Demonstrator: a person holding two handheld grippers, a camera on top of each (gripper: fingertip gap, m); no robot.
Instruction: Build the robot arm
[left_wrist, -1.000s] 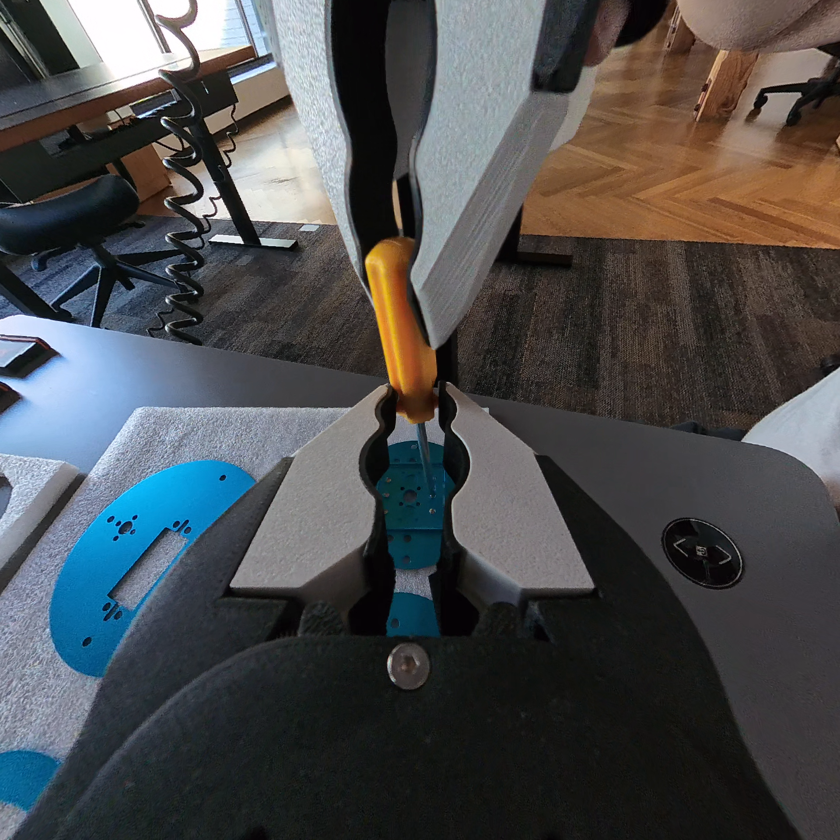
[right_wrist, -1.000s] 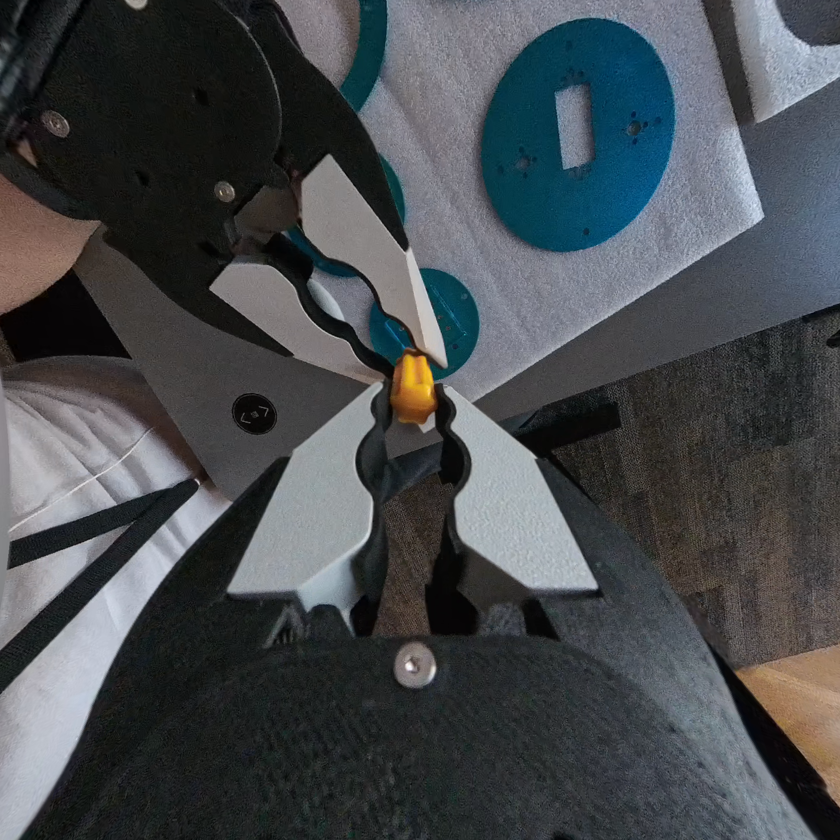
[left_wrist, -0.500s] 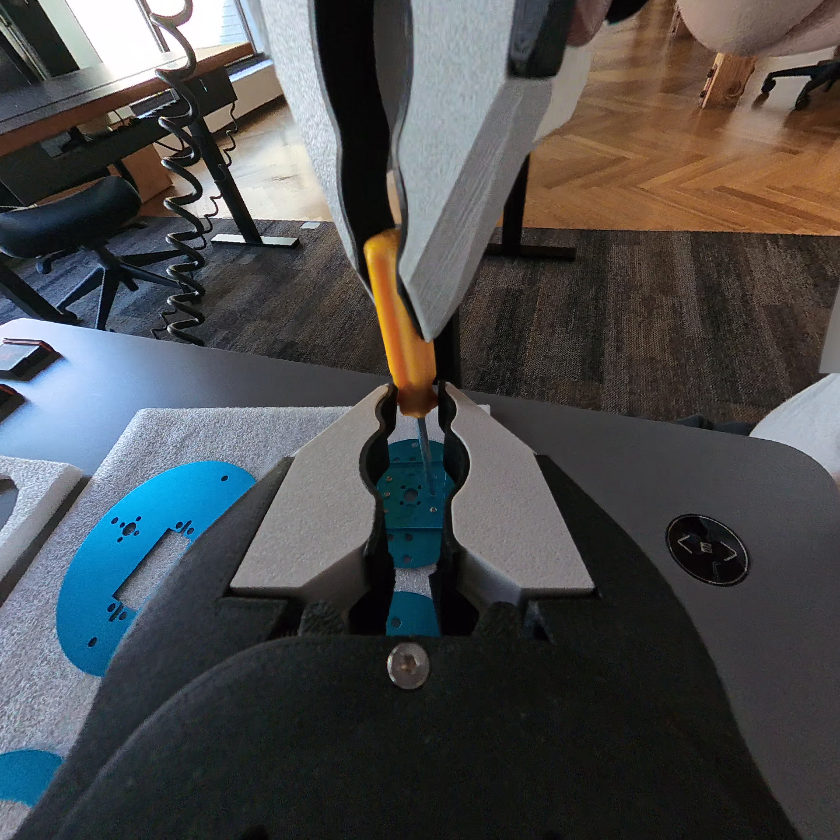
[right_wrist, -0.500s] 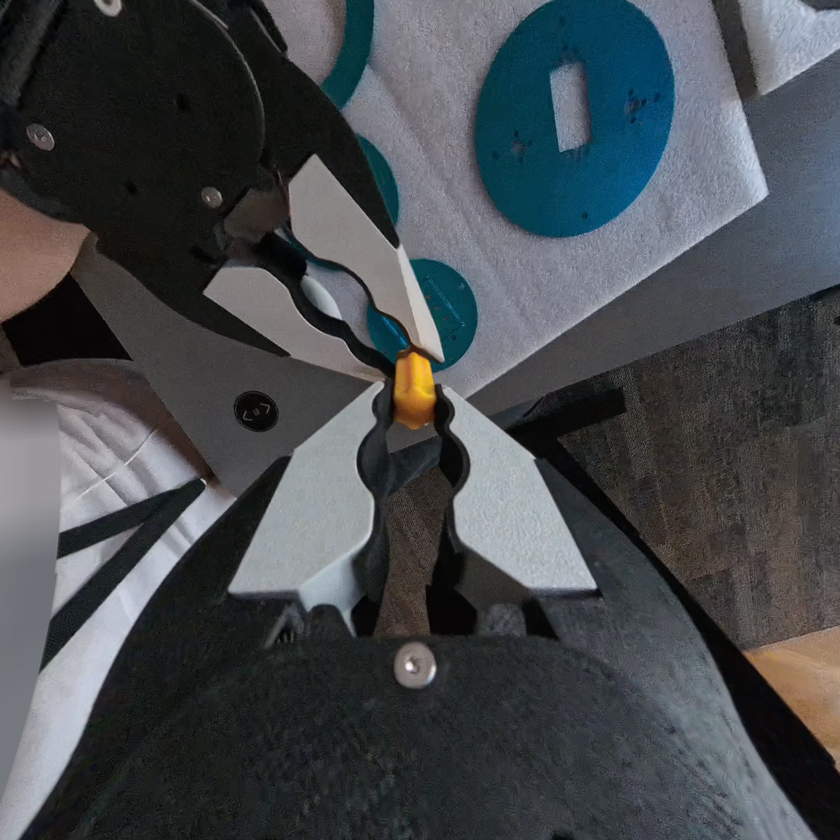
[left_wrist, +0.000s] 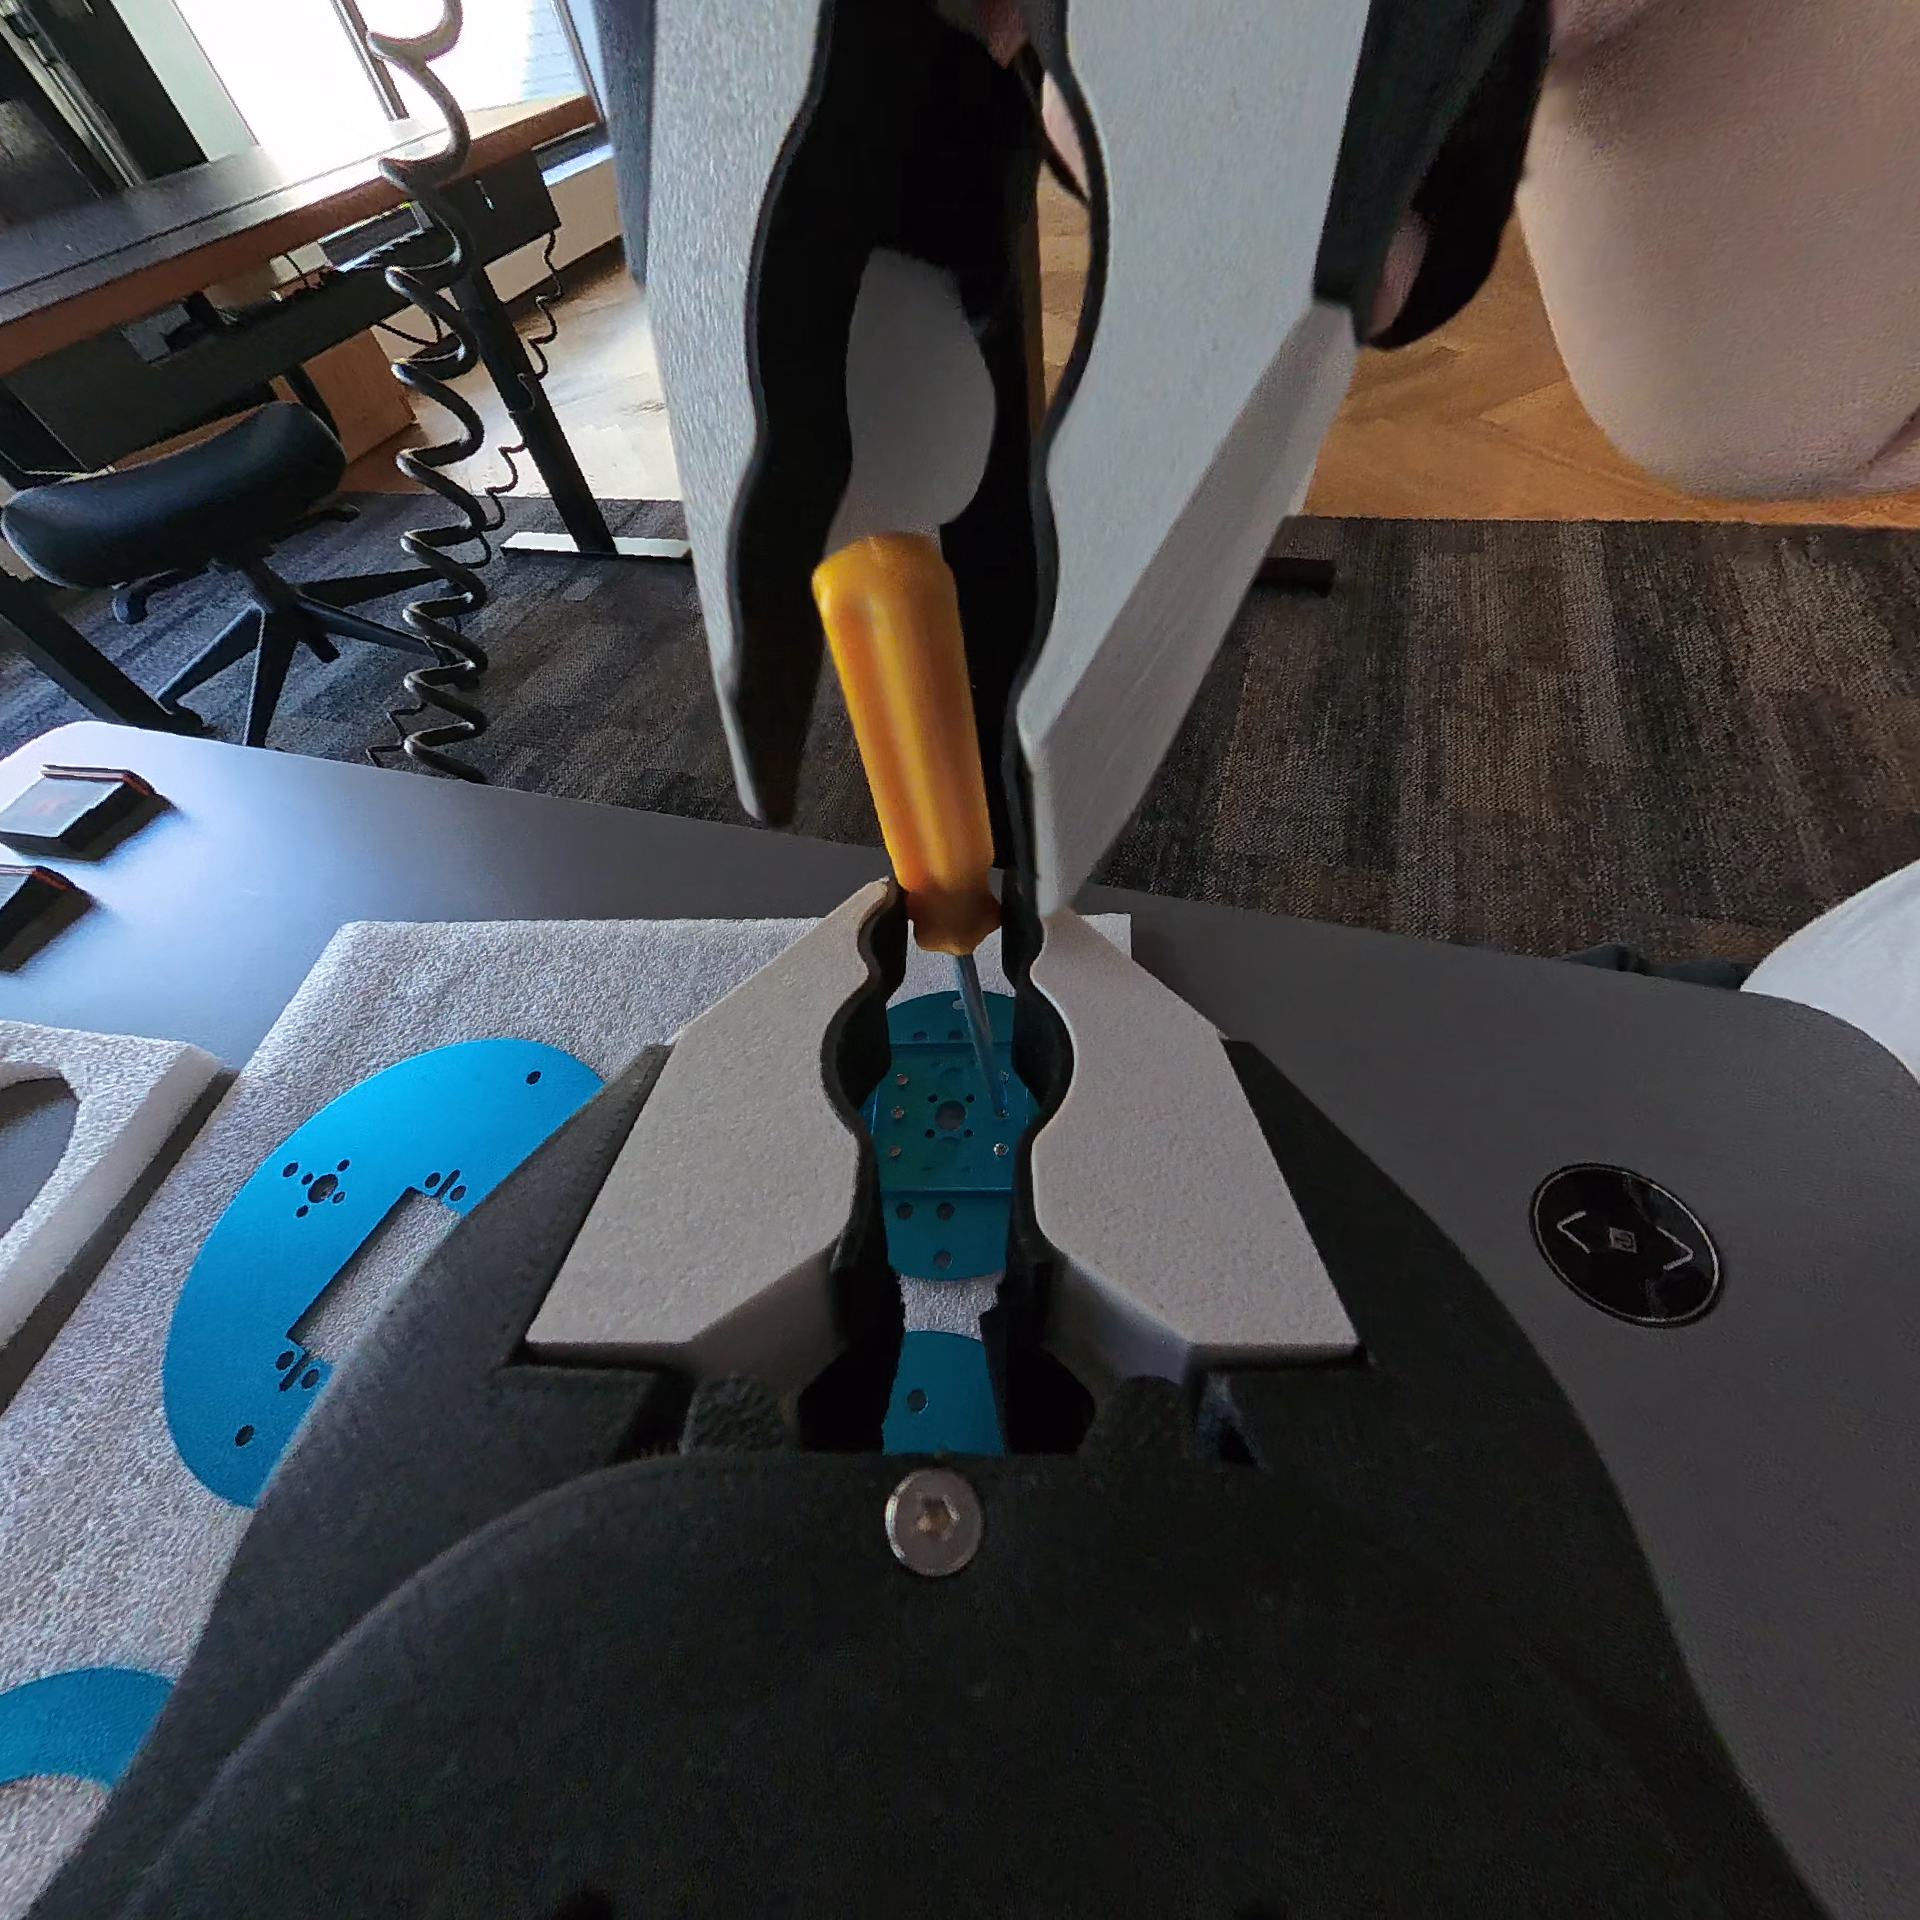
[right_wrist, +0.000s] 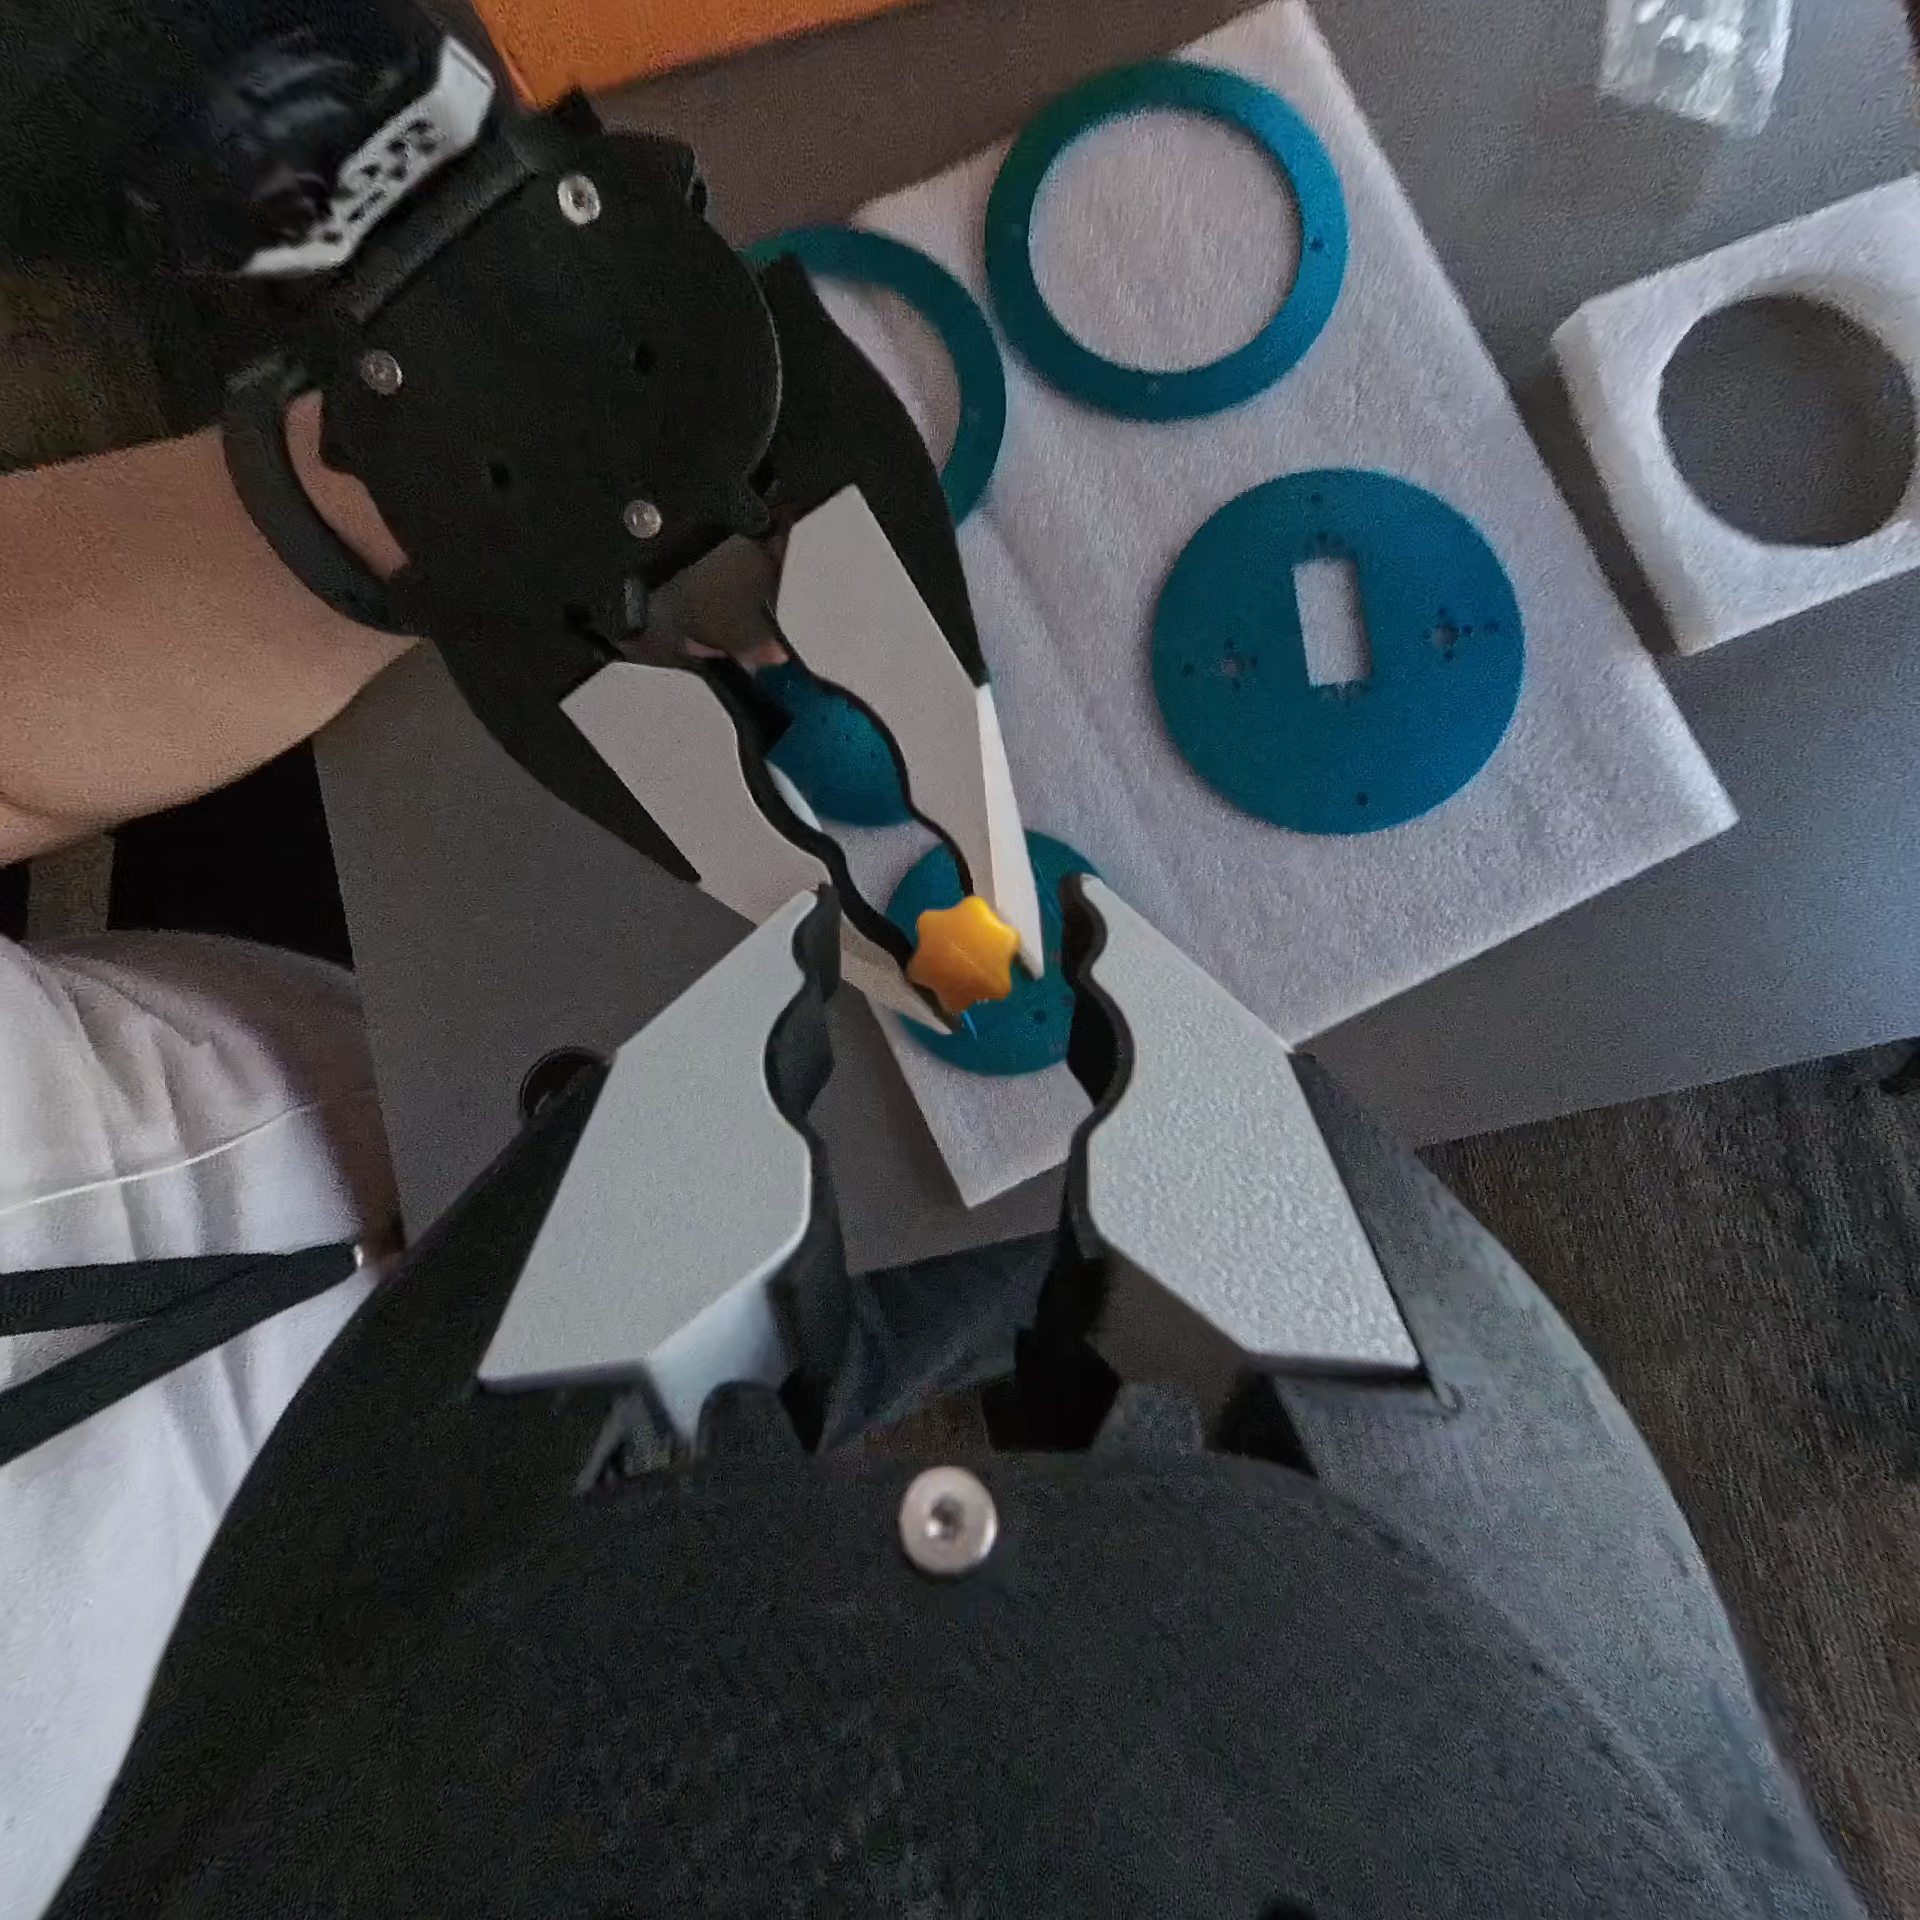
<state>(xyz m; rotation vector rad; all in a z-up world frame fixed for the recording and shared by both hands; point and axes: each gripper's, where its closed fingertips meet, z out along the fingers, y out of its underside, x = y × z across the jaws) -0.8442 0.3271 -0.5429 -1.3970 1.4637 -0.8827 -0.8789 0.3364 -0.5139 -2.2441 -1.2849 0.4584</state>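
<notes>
My left gripper (left_wrist: 961, 914) is shut on the lower end of an orange-handled screwdriver (left_wrist: 914, 727), which stands nearly upright. Its thin blade rests on a small blue disc with holes (left_wrist: 940, 1153) on a white foam sheet (left_wrist: 468, 977). My right gripper (right_wrist: 951, 899) is open and hangs above, with its jaws apart on either side of the handle's top (right_wrist: 961, 956). It also shows in the left wrist view (left_wrist: 904, 842). The left gripper (right_wrist: 977, 987) shows in the right wrist view, clamped on the handle over the small disc (right_wrist: 1013, 1023).
On the foam lie a large blue disc with a rectangular slot (right_wrist: 1340, 644), two blue rings (right_wrist: 1164, 239) and a second small blue disc (right_wrist: 842, 758). A foam block with a round hole (right_wrist: 1766, 416) lies beside it. The grey table's edge and a round button (left_wrist: 1621, 1242) are near.
My right gripper has opened and let go of the screwdriver's handle, and has drawn back from it. My left gripper keeps hold of the handle's base.
</notes>
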